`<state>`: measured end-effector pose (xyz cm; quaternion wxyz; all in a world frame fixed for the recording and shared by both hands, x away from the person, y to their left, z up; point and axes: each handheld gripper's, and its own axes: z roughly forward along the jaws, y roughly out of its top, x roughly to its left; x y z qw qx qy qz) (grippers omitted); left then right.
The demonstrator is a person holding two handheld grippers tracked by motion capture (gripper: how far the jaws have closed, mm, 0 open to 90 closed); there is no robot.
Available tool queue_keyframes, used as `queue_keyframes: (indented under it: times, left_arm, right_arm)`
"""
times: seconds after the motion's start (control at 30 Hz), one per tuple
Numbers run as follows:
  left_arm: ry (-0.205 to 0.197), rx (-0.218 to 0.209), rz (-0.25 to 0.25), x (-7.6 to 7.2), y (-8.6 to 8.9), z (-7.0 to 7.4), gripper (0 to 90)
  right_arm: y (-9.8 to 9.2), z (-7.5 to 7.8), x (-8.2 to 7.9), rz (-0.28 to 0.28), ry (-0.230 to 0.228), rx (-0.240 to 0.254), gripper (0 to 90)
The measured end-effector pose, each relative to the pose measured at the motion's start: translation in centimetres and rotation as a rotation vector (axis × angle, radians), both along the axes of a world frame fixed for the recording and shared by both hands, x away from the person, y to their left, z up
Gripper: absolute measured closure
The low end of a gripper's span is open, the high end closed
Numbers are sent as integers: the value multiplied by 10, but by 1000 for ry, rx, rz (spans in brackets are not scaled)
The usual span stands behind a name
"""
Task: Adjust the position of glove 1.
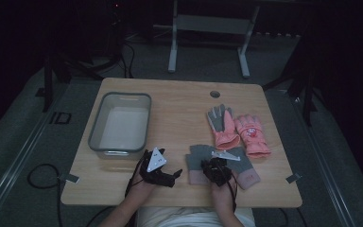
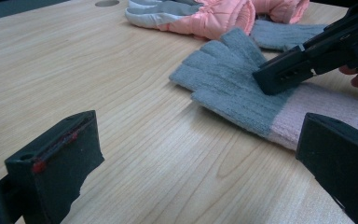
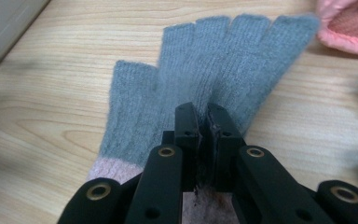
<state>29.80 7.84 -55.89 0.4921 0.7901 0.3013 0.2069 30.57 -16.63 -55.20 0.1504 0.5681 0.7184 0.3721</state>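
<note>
A grey knit fingerless glove with a pink cuff lies flat near the table's front edge. My right gripper is shut on the glove's palm, and the knit puckers at its tips. Seen from the left gripper view, the right gripper presses down onto this grey glove. My left gripper hovers low just left of the glove, jaws wide open and holding nothing. A second grey glove lies right of the first.
Two pink ski gloves lie side by side behind the grey ones. A grey plastic bin stands at the left of the wooden table. A cable hole sits near the far edge.
</note>
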Motion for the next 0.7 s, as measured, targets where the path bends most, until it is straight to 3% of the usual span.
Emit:
queue_keyframes:
  times: [0.13, 0.23, 0.33, 0.47, 0.6, 0.67, 0.7]
  left_arm:
    - [2, -2, 1, 0, 0, 0, 0]
    - [0, 0, -1, 0, 0, 0, 0]
    - [-1, 1, -2, 0, 0, 0, 0]
    - [1, -1, -3, 0, 0, 0, 0]
    - [2, -3, 0, 0, 0, 0, 0]
    - [2, -3, 0, 0, 0, 0, 0]
    - [2, -3, 2, 0, 0, 0, 0]
  right_arm:
    - [-1, -1, 2, -5, 0, 16, 786]
    - [-1, 0, 2, -6, -11, 25, 670]
    - [-8, 15, 5, 28, -61, 27, 614]
    - [-30, 37, 12, 111, -145, 23, 611]
    - [-58, 47, 21, 188, -184, -19, 635]
    - [-63, 48, 22, 209, -190, -33, 635]
    - [-79, 50, 26, 277, -202, -74, 635]
